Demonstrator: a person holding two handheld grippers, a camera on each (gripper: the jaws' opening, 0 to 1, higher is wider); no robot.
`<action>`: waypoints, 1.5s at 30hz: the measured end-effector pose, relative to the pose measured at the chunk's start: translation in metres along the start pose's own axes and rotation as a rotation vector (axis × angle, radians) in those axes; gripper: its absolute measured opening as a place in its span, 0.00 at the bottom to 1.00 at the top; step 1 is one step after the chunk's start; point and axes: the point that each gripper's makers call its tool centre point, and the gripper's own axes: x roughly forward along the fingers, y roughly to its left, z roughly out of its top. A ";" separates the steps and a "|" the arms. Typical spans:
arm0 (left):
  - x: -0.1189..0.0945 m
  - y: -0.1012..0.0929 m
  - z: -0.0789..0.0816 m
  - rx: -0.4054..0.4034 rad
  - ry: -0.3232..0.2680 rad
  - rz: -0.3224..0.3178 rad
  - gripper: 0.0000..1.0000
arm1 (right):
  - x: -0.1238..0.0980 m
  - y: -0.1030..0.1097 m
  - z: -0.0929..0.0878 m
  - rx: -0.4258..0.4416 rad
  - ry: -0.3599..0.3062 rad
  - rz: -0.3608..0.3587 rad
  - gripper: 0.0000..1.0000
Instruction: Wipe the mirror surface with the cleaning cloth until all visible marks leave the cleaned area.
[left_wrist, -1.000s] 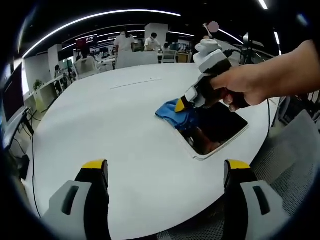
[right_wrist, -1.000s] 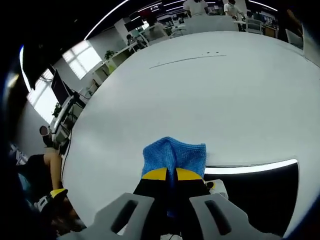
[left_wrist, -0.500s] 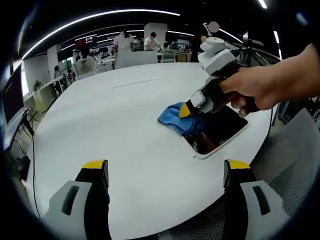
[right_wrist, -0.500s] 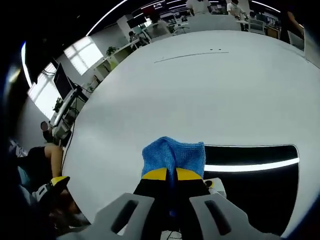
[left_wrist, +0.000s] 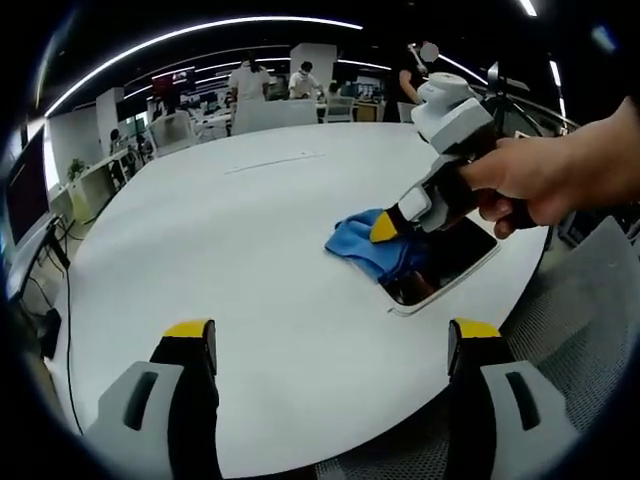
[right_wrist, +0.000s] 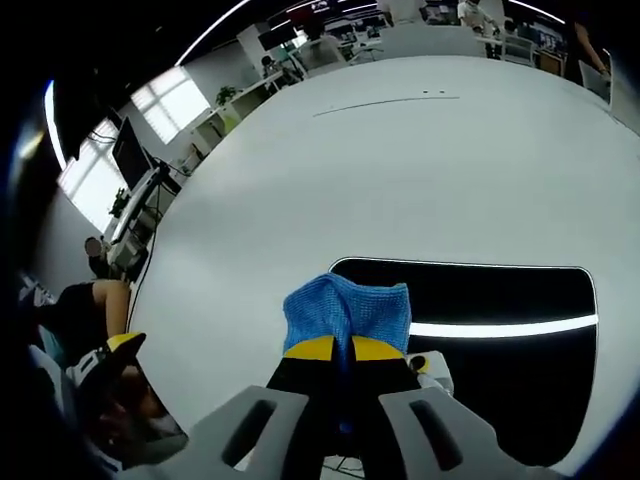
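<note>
Right gripper (right_wrist: 333, 348) jaws pinched on blue cloth (right_wrist: 347, 310) | left gripper (left_wrist: 335, 345) jaws wide apart, far from mirror (right_wrist: 500, 300) | mirror ahead of cloth, long side across

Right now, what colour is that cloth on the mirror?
Blue; the cloth shows best in the right gripper view.

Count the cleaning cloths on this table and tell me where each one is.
1. A blue textured cleaning cloth, pinched in the right gripper, lies at the edge of the dark rectangular white-framed mirror on the round white table. Part of the mirror is hidden behind the hand.
</note>
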 end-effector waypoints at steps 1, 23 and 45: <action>0.000 0.000 0.000 -0.001 0.000 0.002 0.96 | 0.000 0.000 0.000 0.000 -0.002 0.001 0.00; -0.002 -0.002 -0.001 -0.009 0.000 0.001 0.99 | -0.012 -0.022 -0.003 -0.011 -0.012 0.005 0.00; -0.001 -0.004 -0.003 0.011 0.009 -0.011 0.99 | -0.037 -0.078 -0.008 0.029 -0.002 -0.008 0.00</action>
